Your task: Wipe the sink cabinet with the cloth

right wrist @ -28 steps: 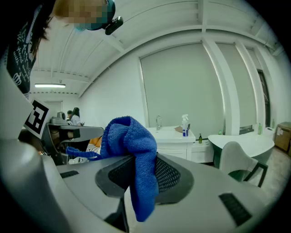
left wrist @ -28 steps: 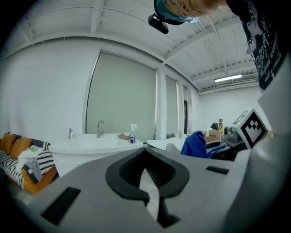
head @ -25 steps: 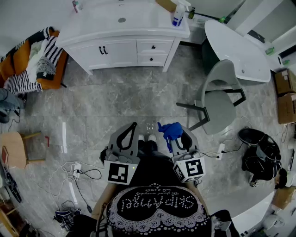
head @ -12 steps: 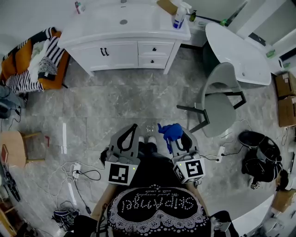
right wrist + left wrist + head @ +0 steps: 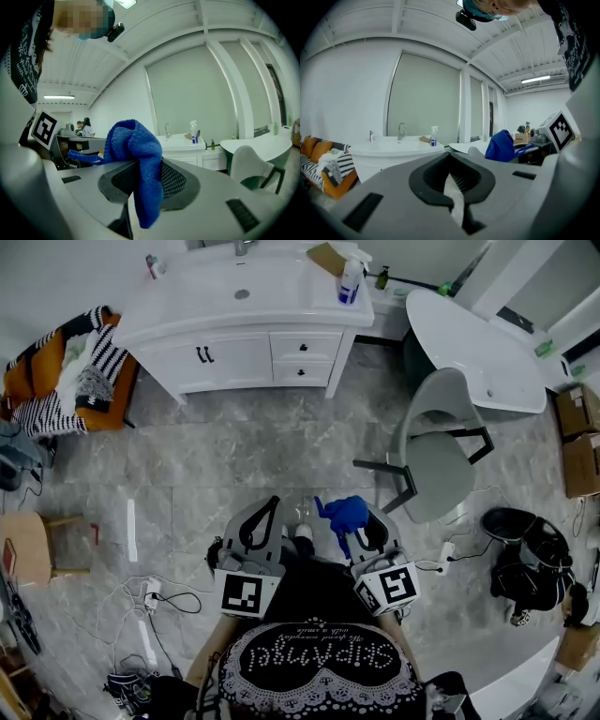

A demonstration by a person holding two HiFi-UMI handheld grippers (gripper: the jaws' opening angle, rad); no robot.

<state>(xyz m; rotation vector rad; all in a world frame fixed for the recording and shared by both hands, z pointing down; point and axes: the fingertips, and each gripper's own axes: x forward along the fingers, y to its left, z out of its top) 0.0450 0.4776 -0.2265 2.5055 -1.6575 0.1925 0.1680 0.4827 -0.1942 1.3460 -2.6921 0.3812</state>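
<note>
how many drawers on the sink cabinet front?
2. Both are stacked at the right end of the cabinet in the head view: upper drawer, lower drawer. Doors fill the rest; none look hidden.

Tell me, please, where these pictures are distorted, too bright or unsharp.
Head view: fisheye bends the edges; the sink cabinet top is nearly washed out; a glare streak lies on the floor. Left gripper view: dark rounded corners, the left tool looks soft up close. Right gripper view: same dark corners, the cloth is sharp, a mosaic patch sits top left.
</note>
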